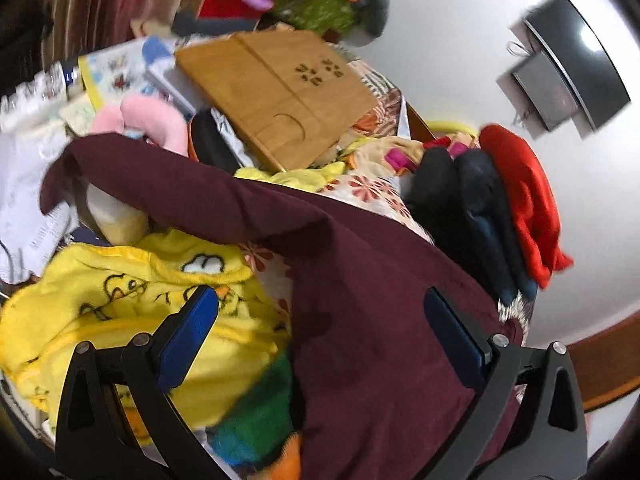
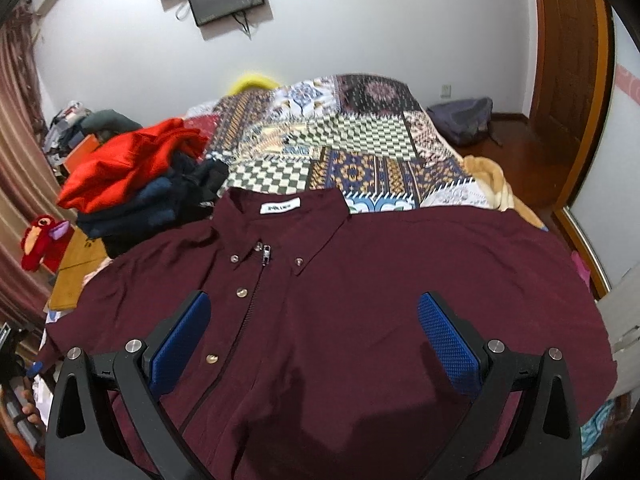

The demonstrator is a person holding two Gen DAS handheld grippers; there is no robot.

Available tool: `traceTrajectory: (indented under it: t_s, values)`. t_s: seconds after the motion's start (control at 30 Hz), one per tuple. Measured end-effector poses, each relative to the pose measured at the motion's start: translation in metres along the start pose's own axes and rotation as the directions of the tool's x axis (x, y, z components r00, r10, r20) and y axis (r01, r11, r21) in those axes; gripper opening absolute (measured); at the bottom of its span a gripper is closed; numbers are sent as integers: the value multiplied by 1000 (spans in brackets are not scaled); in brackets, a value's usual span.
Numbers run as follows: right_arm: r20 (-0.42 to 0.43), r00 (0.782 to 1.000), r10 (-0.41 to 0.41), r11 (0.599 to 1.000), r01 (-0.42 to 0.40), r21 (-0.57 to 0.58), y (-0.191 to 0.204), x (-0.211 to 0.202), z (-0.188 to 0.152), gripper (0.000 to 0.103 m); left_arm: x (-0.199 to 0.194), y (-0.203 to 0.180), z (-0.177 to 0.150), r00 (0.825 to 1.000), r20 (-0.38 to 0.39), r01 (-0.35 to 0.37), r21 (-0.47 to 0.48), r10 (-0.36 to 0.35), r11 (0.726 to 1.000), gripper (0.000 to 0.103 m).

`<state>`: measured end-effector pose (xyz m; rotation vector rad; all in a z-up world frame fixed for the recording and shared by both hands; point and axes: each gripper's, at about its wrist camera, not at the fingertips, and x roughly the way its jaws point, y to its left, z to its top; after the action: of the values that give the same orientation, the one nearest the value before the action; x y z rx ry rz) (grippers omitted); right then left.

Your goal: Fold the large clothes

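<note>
The shirt [image 2: 360, 300] lay spread, front up. Both the left gripper [image 1: 320, 332] and right gripper [image 2: 316, 336] gaped wide, holding nothing. Best pinch the sleeve edges evenly.

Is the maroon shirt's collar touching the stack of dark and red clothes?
Cannot tell. In the right wrist view the maroon shirt has its collar right beside the stack, edges meeting with no clear gap, but overlap could mimic contact.

Maroon shirt [image 2: 360, 280], patchwork-patterned bedspread [image 2: 340, 140], red garment [image 2: 128, 164].
</note>
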<state>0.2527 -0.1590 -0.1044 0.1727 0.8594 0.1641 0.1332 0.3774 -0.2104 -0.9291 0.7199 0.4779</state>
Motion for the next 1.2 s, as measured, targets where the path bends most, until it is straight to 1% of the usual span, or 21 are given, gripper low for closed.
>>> traceTrajectory:
  t_s: [0.17, 0.23, 0.27, 0.33, 0.4, 0.47, 0.5, 0.53, 0.57, 0.6, 0.63, 0.67, 0.73, 0.77, 0.8, 0.97, 1.03, 1.07, 1.1, 1.13, 1.2]
  values:
    - [-34, 999, -6, 1000, 7, 4, 5, 14, 6, 103, 38, 33, 30, 996, -52, 71, -133, -79, 989, 103]
    - [-39, 999, -10, 1000, 10, 1, 7, 18, 9, 103, 56, 49, 39, 992, -82, 81, -214, -100, 974, 103]
    - [-41, 999, -14, 1000, 13, -3, 8, 18, 9, 103, 66, 59, 43, 989, -94, 85, -270, -115, 959, 103]
    - [-43, 999, -22, 1000, 22, -11, 9, 20, 11, 103, 78, 72, 48, 986, -100, 94, -327, -133, 940, 103]
    - [-46, 999, -27, 1000, 27, -14, 10, 23, 13, 103, 87, 83, 53, 993, -90, 39, -358, -76, 933, 98]
    - [-48, 998, -30, 999, 30, -15, 11, 23, 13, 103, 91, 87, 59, 997, -78, -9, -351, -19, 936, 88]
    - [-48, 998, -30, 999, 30, -14, 12, 23, 13, 103, 90, 87, 61, 998, -70, -23, -342, -1, 939, 80]
    - [-45, 999, -30, 999, 30, -14, 11, 21, 13, 103, 89, 86, 64, 998, -59, -35, -327, 17, 944, 70]
    - [-44, 999, -31, 999, 31, -13, 11, 21, 13, 103, 85, 79, 67, 998, -39, -61, -293, 52, 954, 65]
    - [-41, 999, -31, 999, 30, -12, 11, 19, 14, 103, 82, 77, 70, 996, -25, -87, -262, 83, 961, 54]
    - [-38, 999, -30, 1000, 29, -10, 11, 18, 14, 103, 77, 67, 73, 991, -2, -133, -207, 136, 969, 47]
    - [-34, 999, -25, 1000, 25, -7, 10, 15, 14, 103, 72, 58, 75, 983, 26, -175, -153, 181, 973, 44]
    - [-24, 1000, -17, 1000, 17, -2, 8, 10, 15, 103, 60, 35, 79, 959, 100, -261, -46, 265, 964, 31]
    - [-21, 1000, -16, 1000, 16, -1, 8, 9, 15, 103, 51, 23, 80, 945, 146, -297, 4, 293, 955, 29]
    - [-15, 1000, -14, 1000, 14, 0, 8, 6, 16, 103, 43, 12, 81, 936, 184, -314, 44, 301, 948, 22]
    - [20, 1000, -7, 1000, 7, 6, 3, -8, 14, 103, -7, -56, 80, 905, 362, -318, 221, 225, 922, 17]
    - [37, 999, -4, 1000, 4, 9, -1, -15, 14, 103, -27, -88, 74, 897, 412, -296, 291, 161, 910, 17]
    - [43, 999, -4, 1000, 4, 9, -1, -17, 13, 103, -35, -100, 71, 894, 423, -295, 304, 149, 906, 17]
    - [50, 999, -4, 1000, 3, 9, -2, -20, 12, 103, -41, -107, 69, 897, 422, -278, 312, 130, 908, 17]
    - [61, 998, -3, 1000, 2, 10, -4, -24, 12, 103, -46, -114, 66, 912, 403, -222, 326, 78, 919, 17]
    - [72, 997, -1, 1000, 0, 13, -7, -28, 10, 103, -47, -122, 61, 928, 370, -167, 332, 34, 928, 16]
